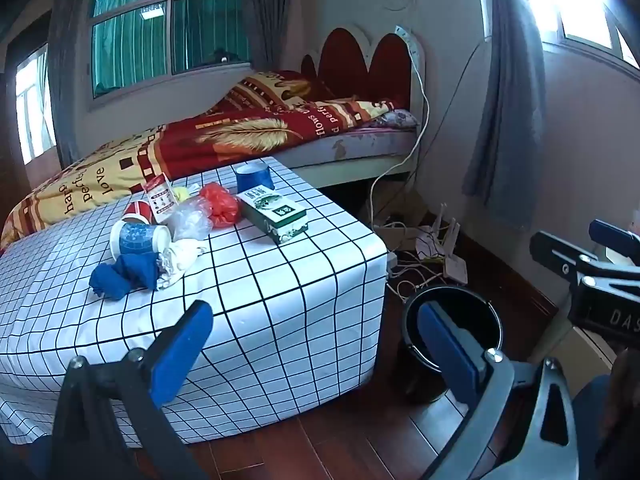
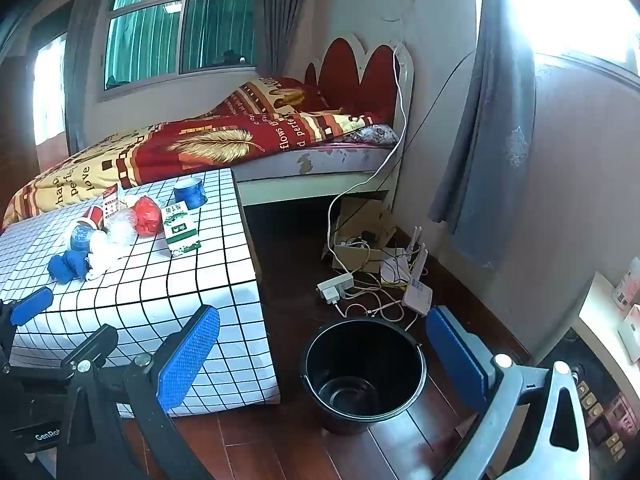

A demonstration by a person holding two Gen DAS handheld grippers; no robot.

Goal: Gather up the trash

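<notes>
Step in hand: approach. Left gripper point(image 1: 316, 348) and right gripper point(image 2: 324, 354) fingers apart, empty. Next: grasp trash pile point(image 1: 168, 236) on worktop point(image 1: 280, 280), transfer to bucket point(image 2: 362, 372).

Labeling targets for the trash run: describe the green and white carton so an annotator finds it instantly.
Start at the table with the black-on-white grid cloth, in front of the bed. The trash sits in a cluster on top; the carton lies flat at the right edge of it, beside the red bag. It is the only rigid box-shaped item, white with green print.
</notes>
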